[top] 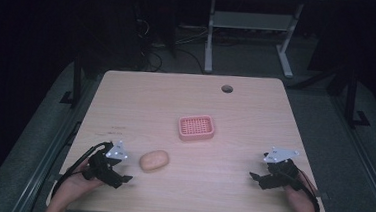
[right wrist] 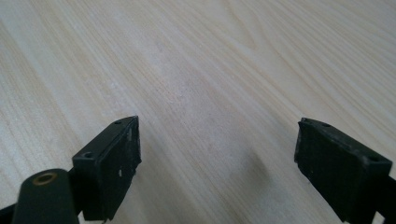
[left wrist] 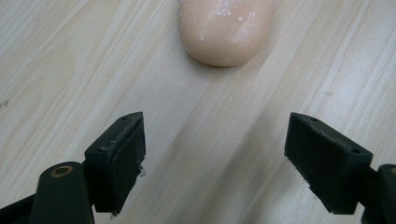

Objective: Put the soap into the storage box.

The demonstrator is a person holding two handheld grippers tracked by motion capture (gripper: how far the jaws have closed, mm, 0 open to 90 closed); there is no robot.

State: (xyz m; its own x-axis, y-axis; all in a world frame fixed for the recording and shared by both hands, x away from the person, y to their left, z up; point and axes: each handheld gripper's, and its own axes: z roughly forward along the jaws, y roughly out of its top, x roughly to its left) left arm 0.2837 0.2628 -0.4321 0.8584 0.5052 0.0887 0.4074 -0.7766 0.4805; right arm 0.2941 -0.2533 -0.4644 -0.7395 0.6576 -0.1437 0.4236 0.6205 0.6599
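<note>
While lying on the table just ahead of the wide-open, empty left gripper, near the pink tray, soap looks hard, smooth, probably slippery. Best gripped across its short middle. Right gripper also wide open, empty.

No text, label or number can be read anywhere.

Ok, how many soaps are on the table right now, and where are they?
1. The peach soap bar lies on the table near its front edge, just right of the left claw and apart from it, nearer than the pink soap dish. Nothing seems hidden.
</note>
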